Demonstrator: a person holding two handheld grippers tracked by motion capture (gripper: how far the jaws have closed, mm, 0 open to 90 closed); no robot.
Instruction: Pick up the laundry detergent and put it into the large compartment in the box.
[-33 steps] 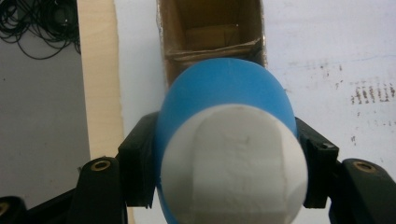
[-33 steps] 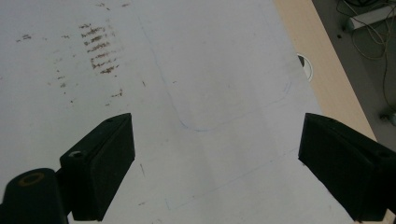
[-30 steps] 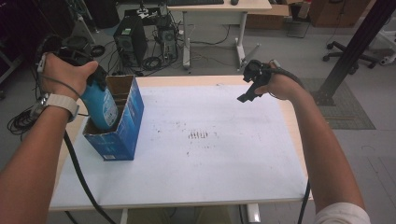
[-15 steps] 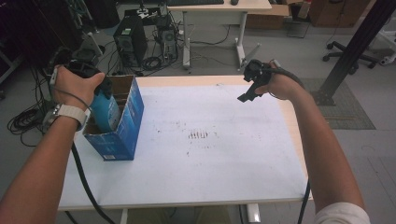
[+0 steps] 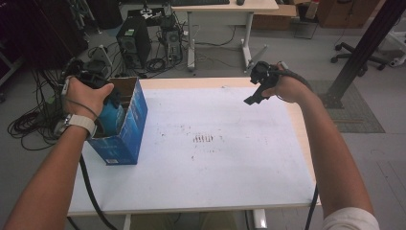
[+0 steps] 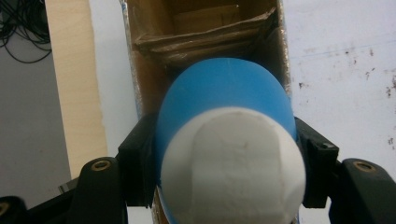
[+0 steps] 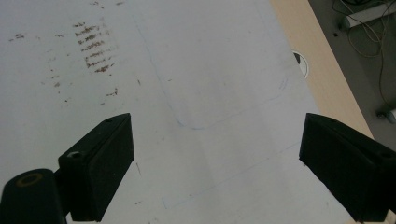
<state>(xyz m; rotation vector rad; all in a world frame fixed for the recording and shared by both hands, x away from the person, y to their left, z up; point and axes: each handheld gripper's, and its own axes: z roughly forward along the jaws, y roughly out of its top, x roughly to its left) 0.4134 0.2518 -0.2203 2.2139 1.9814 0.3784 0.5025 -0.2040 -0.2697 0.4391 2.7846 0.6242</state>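
An open blue cardboard box [image 5: 125, 129] stands at the table's left edge. My left gripper [image 5: 113, 98] points down into it, shut on a blue bottle [image 5: 110, 119] that is partly inside the box. In the left gripper view the bottle [image 6: 224, 93] has a white end facing the camera, both pads press its sides, and the box's brown inside [image 6: 205, 28] lies beyond it. My left gripper [image 6: 226, 154] hides behind the bottle there. My right gripper [image 5: 253, 98] hovers over the table's far right, open and holding nothing; its jaws [image 7: 217, 158] stand wide above the white surface.
The white tabletop [image 5: 215, 182] carries brown smudges [image 5: 205, 139] near its middle. A wooden strip [image 7: 317, 70] with a cable hole edges the table. Beyond the table stand a computer tower [image 5: 130, 45], cables, another desk [image 5: 225, 7], and a black post [image 5: 368, 48].
My left hand has sunk with the blue bottle, which now sits lower inside the box. The right hand and its gripper have stayed put.
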